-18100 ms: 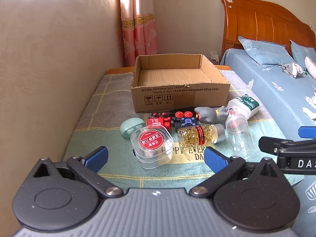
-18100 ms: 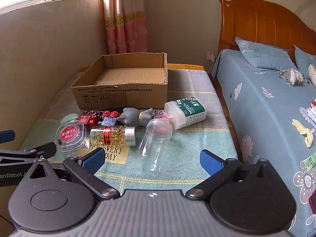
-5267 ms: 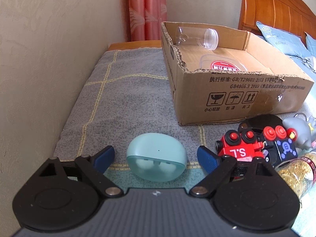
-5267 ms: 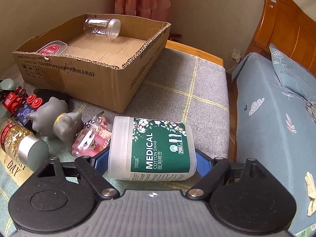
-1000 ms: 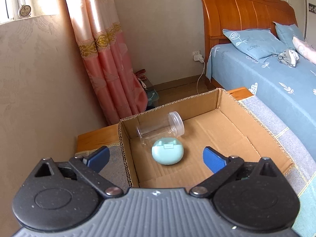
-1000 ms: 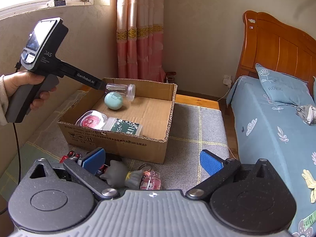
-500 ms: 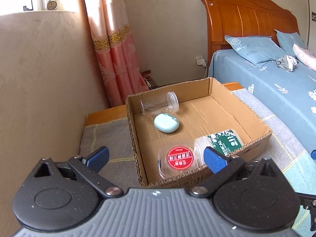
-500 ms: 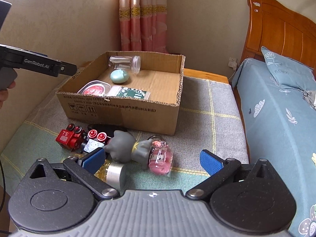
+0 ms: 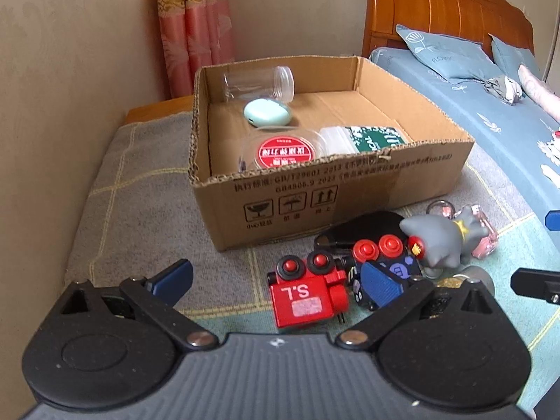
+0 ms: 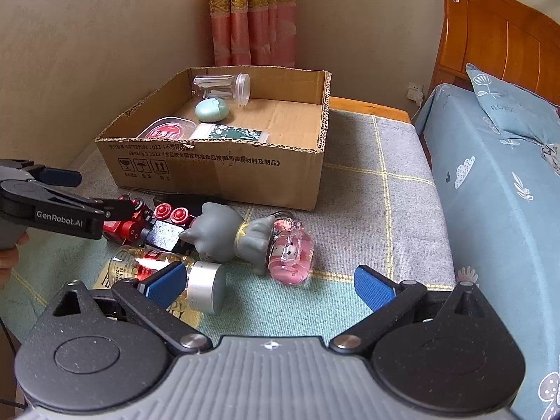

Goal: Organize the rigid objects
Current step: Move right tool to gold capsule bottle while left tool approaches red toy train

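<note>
On a low surface covered by a grey and pale green checked cloth (image 10: pixel 367 189), an open brown cardboard box (image 9: pixel 336 189) sits toward the far end, near a textured beige wall (image 9: pixel 70 52) and pink patterned curtains (image 10: pixel 252 14). Inside the box lie a clear plastic jar on its side (image 9: pixel 259 82), a mint-green oval case (image 9: pixel 267 113) just in front of it, a clear round tub with a red label (image 9: pixel 285 152) and a white bottle with a green label (image 9: pixel 367 138) beside the tub.

Just in front of the box, on the cloth, a cluster of loose things lies close together: a red toy train engine marked "S.L" (image 9: pixel 308 292), a dark blue toy block with red buttons (image 9: pixel 385 259) touching it, a grey rubber cat figure (image 10: pixel 227 234), a pink transparent keychain charm (image 10: pixel 290 255) against the cat, and a clear bottle of golden capsules with a silver cap (image 10: pixel 168 271) lying on its side.

To the right stands a bed with a blue patterned sheet (image 10: pixel 497 189), a matching pillow and an orange wooden headboard (image 10: pixel 490 38).

The left gripper (image 9: pixel 276 283) hangs over the red train with its blue pads spread wide, gripping nothing. The right gripper (image 10: pixel 269 285) is likewise spread wide and empty, low over the cloth in front of the capsule bottle and the charm.
</note>
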A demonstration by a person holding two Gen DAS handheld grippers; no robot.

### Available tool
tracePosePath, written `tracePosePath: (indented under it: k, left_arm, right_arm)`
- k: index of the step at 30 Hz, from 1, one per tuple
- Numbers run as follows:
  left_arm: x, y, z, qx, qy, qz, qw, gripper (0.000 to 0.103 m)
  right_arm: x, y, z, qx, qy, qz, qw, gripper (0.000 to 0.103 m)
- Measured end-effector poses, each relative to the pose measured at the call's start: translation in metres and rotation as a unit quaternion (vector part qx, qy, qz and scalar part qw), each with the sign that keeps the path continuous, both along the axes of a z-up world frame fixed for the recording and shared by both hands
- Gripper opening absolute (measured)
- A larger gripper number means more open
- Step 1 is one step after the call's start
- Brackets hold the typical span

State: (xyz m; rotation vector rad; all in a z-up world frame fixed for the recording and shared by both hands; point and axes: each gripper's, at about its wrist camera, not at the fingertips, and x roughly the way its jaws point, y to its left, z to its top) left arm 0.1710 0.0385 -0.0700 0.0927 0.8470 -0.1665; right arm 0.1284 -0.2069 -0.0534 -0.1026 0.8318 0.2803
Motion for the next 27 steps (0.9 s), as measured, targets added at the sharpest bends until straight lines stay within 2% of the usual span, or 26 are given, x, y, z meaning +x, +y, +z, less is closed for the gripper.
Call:
tracePosePath:
  k: [4, 10, 18, 23, 27]
  left_arm:
    - [0.0, 0.001, -0.012, 0.018, 0.011, 0.007, 0.9998, 0.102]
    - [-0.001, 0.013, -0.02, 0.018, 0.018, 0.027, 0.9993, 0.102]
    - [0.001, 0.005, -0.024, 0.025, -0.003, -0.004, 0.9997, 0.102]
    - [0.006, 0.008, -0.025, 0.011, 0.005, -0.009, 0.9999, 0.102]
    - [0.003, 0.015, -0.024, 0.009, 0.008, -0.004, 0.9999, 0.102]
  right_arm:
    - [0.001, -0.001, 0.0, 0.0, 0.001, -0.003, 1.0, 0.103]
    - [0.002, -0.002, -0.003, 0.0, 0.005, -0.003, 1.0, 0.103]
    - [0.003, 0.003, -0.005, 0.0, 0.011, 0.006, 1.0, 0.103]
    - [0.003, 0.011, -0.006, 0.033, 0.035, 0.039, 0.998, 0.103]
    - [0.005, 0.028, -0.013, 0.069, 0.067, 0.08, 0.992, 0.103]
